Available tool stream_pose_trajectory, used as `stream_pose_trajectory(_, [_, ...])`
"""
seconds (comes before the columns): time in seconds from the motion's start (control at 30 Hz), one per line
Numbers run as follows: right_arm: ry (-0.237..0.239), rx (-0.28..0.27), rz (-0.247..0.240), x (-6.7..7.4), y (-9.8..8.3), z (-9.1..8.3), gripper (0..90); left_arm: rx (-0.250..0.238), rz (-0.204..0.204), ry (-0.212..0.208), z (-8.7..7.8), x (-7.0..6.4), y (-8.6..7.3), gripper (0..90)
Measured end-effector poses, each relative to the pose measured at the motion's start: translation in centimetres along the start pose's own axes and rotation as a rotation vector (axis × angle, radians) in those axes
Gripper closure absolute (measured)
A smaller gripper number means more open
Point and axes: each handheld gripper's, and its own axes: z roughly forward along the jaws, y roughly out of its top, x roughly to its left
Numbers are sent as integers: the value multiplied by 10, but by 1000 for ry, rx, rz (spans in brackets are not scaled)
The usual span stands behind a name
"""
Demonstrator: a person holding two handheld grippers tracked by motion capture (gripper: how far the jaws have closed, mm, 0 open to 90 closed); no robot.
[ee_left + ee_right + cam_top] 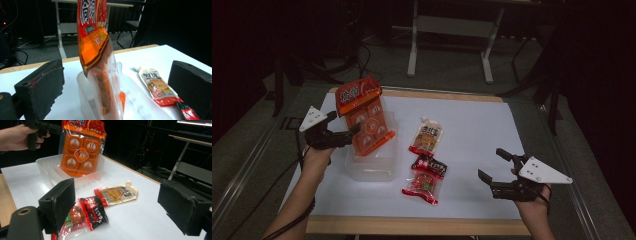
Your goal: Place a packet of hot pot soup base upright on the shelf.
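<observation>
An orange snack bag [364, 117] stands upright and slightly tilted, its lower end inside a clear plastic container [371, 167]. My left gripper [346, 122] is at the bag's left edge, open. In the left gripper view the bag [98, 62] rises between the two jaws of that gripper [116, 82] and touches neither pad. My right gripper [492, 164] hovers open near the table's front right, with nothing between its jaws [122, 205]. The right gripper view shows the bag [81, 150] in the container [47, 170].
On the white table top [472, 125], a pale spouted pouch [427, 137] and a red-and-black packet [426, 179] lie right of the container. A wooden edge [412, 225] runs along the front. A metal desk frame [452, 30] stands beyond the table.
</observation>
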Motion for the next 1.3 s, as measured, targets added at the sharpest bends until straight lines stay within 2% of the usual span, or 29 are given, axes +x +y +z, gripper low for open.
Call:
stream_pose_trajectory(0.07, [5, -1, -6, 1, 1, 1, 143, -10, -2, -6, -11, -3, -1, 11])
stream_pose_trajectory(0.13, [6, 3, -12, 1, 1, 2, 143, -19, -2, -13, -14, -4, -2, 11])
stream_pose_trajectory(0.2, [8, 5, -18, 1, 1, 3, 143, -35, -8, -37, -24, -9, -5, 11])
stream_pose_trajectory(0.27, [13, 8, -23, 1, 1, 4, 143, -34, 10, -45, -30, -13, -7, 11])
stream_pose_trajectory(0.47, [30, 18, -21, 2, 1, 9, 144, -55, 25, -82, -45, -25, -15, 11])
stream_pose_trajectory(0.57, [46, 16, 0, 1, 1, 13, 183, -78, 26, -121, -56, -34, -22, 11])
stream_pose_trajectory(0.67, [50, 22, -9, 2, 1, 15, 183, -90, 42, -128, -61, -40, -24, 11])
stream_pose_trajectory(0.7, [56, 25, -19, 2, 1, 17, 182, -93, 46, -149, -65, -45, -25, 11])
stream_pose_trajectory(0.77, [57, 27, -22, 3, 2, 18, 183, -97, 53, -158, -66, -49, -27, 11])
stream_pose_trajectory(0.8, [72, 13, -32, 3, 2, 21, 182, -94, 65, -186, -69, -55, -29, 11])
stream_pose_trajectory(0.83, [74, 9, -36, 3, 3, 23, 179, -94, 65, -186, -69, -55, -29, 11])
stream_pose_trajectory(0.87, [74, 2, -43, 3, 3, 24, 165, -86, 92, -218, -71, -61, -31, 11])
stream_pose_trajectory(0.9, [81, -6, -44, 4, 4, 25, 149, -89, 105, -229, -72, -64, -33, 11])
stream_pose_trajectory(1.0, [93, -7, -44, 5, 4, 29, 138, -95, 101, -253, -73, -67, -37, 11])
stream_pose_trajectory(1.2, [150, 49, 12, 7, -1, 41, 135, -75, 132, -294, -74, -79, -53, 11])
stream_pose_trajectory(1.3, [208, 54, 54, 6, -4, 49, 121, -81, 158, -309, -74, -85, -59, 11])
